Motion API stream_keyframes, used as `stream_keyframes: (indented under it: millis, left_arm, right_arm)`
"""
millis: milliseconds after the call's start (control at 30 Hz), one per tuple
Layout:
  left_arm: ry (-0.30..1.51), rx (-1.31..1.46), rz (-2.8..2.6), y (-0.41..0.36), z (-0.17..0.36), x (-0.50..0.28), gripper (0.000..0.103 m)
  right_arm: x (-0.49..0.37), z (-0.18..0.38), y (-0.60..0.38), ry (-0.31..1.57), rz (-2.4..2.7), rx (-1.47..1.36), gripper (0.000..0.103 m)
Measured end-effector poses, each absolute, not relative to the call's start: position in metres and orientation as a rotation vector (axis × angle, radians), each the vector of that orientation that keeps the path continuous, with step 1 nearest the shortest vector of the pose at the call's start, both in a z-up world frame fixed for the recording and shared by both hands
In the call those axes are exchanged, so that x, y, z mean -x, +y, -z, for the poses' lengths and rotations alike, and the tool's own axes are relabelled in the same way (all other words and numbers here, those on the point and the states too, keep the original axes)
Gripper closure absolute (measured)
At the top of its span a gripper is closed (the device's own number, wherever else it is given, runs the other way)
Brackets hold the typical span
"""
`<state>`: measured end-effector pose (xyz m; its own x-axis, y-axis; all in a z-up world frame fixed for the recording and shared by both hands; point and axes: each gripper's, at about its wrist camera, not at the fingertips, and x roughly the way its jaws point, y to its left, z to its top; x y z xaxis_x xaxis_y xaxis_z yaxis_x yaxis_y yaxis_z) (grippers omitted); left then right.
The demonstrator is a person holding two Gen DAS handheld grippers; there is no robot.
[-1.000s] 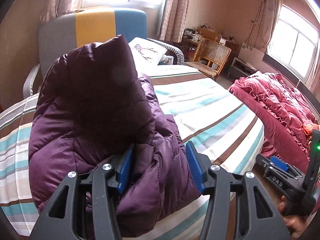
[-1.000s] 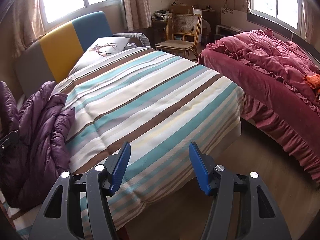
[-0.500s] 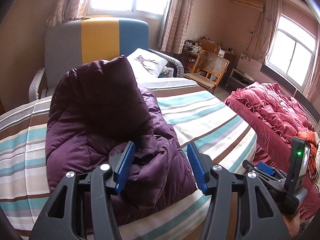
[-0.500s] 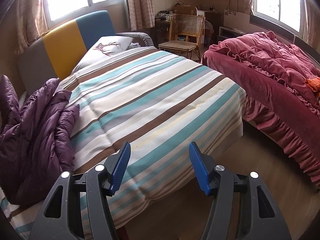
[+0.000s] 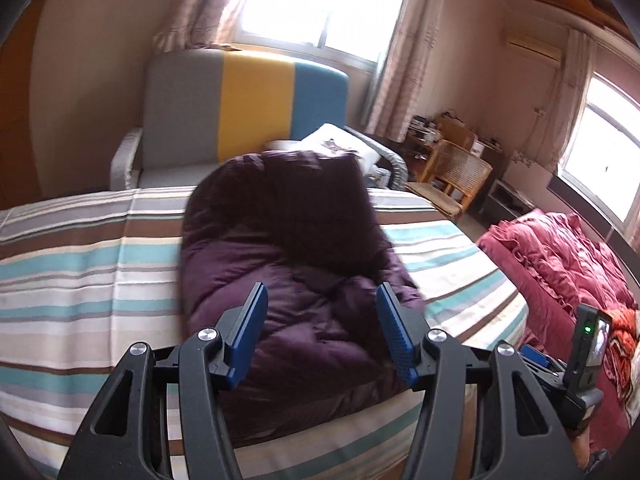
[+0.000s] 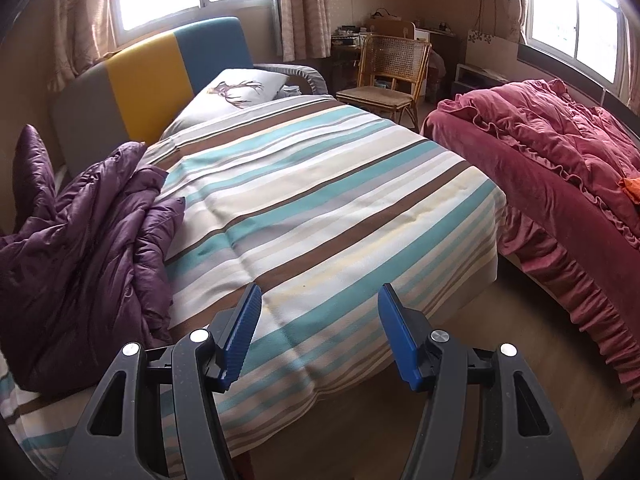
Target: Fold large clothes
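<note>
A purple puffer jacket (image 5: 292,264) lies bunched in a heap on the striped bed (image 5: 80,280). In the right wrist view the jacket (image 6: 80,240) sits at the bed's left side, one part sticking up. My left gripper (image 5: 320,332) is open and empty, held just in front of and above the jacket's near edge. My right gripper (image 6: 318,328) is open and empty over the near corner of the striped bed (image 6: 340,208), well right of the jacket. The right gripper's body also shows in the left wrist view (image 5: 576,368).
A grey, yellow and blue headboard (image 5: 248,108) and a white pillow (image 6: 236,92) stand at the bed's far end. A second bed with a red ruffled cover (image 6: 560,160) lies right, across a strip of wooden floor (image 6: 500,340). A rattan chair (image 6: 388,76) stands behind.
My left gripper has pulled back and up from the jacket, which has dropped lower in the view. My right gripper has drifted slightly; both stay open.
</note>
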<state>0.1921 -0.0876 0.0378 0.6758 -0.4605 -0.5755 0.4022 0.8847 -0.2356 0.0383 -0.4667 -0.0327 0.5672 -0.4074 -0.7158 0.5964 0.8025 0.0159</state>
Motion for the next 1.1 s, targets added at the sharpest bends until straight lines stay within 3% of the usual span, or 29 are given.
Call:
stream_keyframes:
  millis: [767, 1100]
  left_arm:
    - [0.833, 0.141, 0.282, -0.025, 0.043, -0.234, 0.051]
    - [0.864, 0.165, 0.278, -0.020, 0.055, -0.243, 0.051]
  right_arm:
    - [-0.061, -0.006, -0.397, 0.698, 0.187, -0.309, 0.043]
    - [-0.115, -0.042, -0.310, 0.662, -0.111, -0.140, 0.043]
